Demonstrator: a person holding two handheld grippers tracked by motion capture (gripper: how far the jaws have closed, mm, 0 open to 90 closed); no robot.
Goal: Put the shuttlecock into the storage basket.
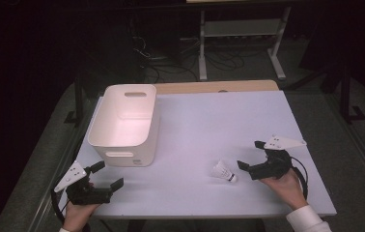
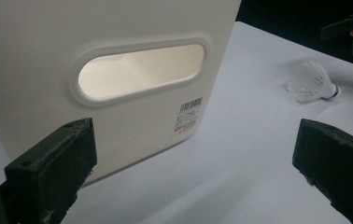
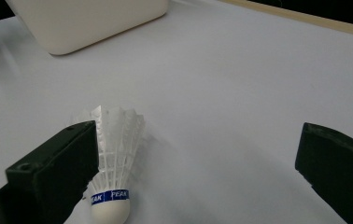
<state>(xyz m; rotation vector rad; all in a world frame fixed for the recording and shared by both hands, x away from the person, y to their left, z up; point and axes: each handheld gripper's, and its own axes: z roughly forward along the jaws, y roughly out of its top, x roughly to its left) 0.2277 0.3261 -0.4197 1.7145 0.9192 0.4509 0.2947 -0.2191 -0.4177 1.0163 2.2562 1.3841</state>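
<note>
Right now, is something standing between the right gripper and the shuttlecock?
Nothing visible does. The right gripper is open, and the shuttlecock lies on the bare white table just ahead of its fingers, beside the left one.

A lab-like workroom: a white-covered table (image 1: 209, 121), dark surroundings, loose cables (image 1: 171, 60) and a metal stand (image 1: 241, 29) behind.
</note>
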